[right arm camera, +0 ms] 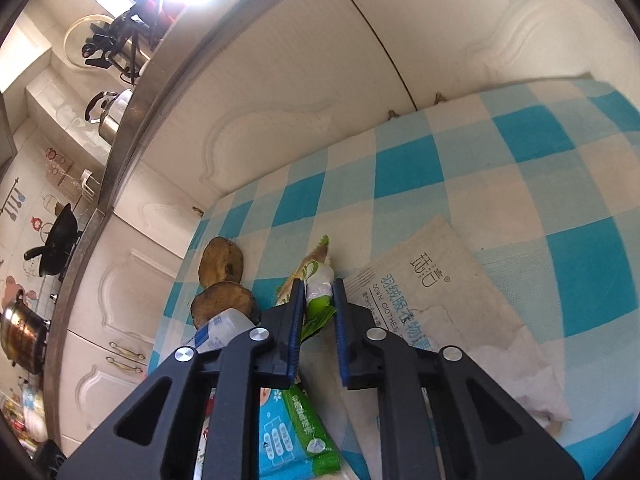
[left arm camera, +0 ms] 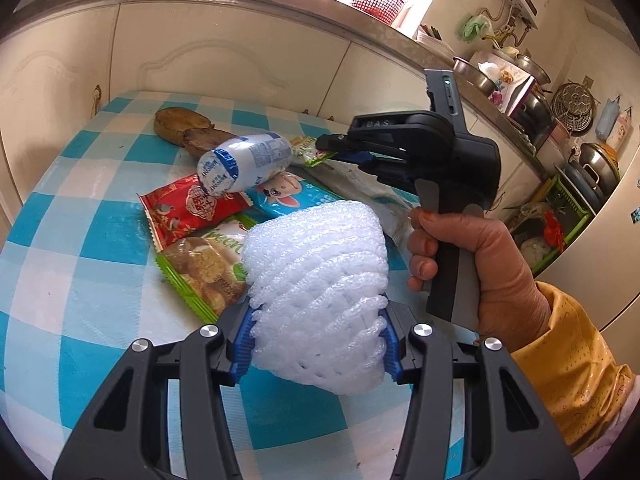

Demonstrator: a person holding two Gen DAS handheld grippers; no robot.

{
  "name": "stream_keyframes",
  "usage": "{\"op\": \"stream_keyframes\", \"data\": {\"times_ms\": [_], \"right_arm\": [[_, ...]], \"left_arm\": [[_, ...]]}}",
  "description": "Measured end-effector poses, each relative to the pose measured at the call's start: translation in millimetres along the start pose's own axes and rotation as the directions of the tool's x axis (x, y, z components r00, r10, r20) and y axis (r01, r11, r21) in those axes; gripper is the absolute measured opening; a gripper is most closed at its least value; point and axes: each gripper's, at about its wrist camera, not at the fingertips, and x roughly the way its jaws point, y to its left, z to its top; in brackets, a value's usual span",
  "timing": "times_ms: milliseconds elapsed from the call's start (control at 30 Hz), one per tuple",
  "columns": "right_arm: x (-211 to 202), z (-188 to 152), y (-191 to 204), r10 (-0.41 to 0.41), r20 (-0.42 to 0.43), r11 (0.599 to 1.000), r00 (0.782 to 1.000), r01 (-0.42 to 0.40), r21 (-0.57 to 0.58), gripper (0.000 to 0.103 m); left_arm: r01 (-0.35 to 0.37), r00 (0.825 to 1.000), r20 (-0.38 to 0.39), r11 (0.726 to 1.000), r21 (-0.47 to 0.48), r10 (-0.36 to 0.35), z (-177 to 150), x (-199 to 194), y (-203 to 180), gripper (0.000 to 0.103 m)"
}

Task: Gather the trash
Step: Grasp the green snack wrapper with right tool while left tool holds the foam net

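My left gripper (left arm camera: 318, 330) is shut on a white foam fruit net (left arm camera: 316, 276) and holds it above the checked tablecloth (left arm camera: 80, 208). My right gripper (right arm camera: 316, 292) is shut on a crumpled green wrapper (right arm camera: 318, 300); it also shows in the left wrist view (left arm camera: 332, 148) with the wrapper (left arm camera: 310, 152). On the cloth lie a small white bottle (left arm camera: 242, 166) on its side, a red snack packet (left arm camera: 188, 210), a green biscuit packet (left arm camera: 204, 268), a blue tissue pack (left arm camera: 292, 198) and a white pouch (right arm camera: 436, 304).
Two brown peel pieces (left arm camera: 188, 126) lie at the far side of the cloth, also in the right wrist view (right arm camera: 222, 280). White cabinet doors (left arm camera: 200, 48) stand right behind the table. A counter with pots (left arm camera: 520, 80) runs to the right.
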Motion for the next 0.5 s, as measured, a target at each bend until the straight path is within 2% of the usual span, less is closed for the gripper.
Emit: {"op": "stream_keyframes", "data": {"times_ms": [233,500], "right_arm": [[-29.4,-8.3,6.2,-0.008,0.052,1.0,0.999,0.008,-0.008,0.012],[-79.0,-28.2,15.5,0.018,0.097,1.0,0.995,-0.018,-0.003,0.011]], "left_arm": [[0.006,1.0,0.024,1.0,-0.015,-0.006,0.1,-11.7,5.5,0.052],[0.001,0.998,0.056,1.0,-0.024,0.001,-1.7,-28.8,11.3,0.052]]}}
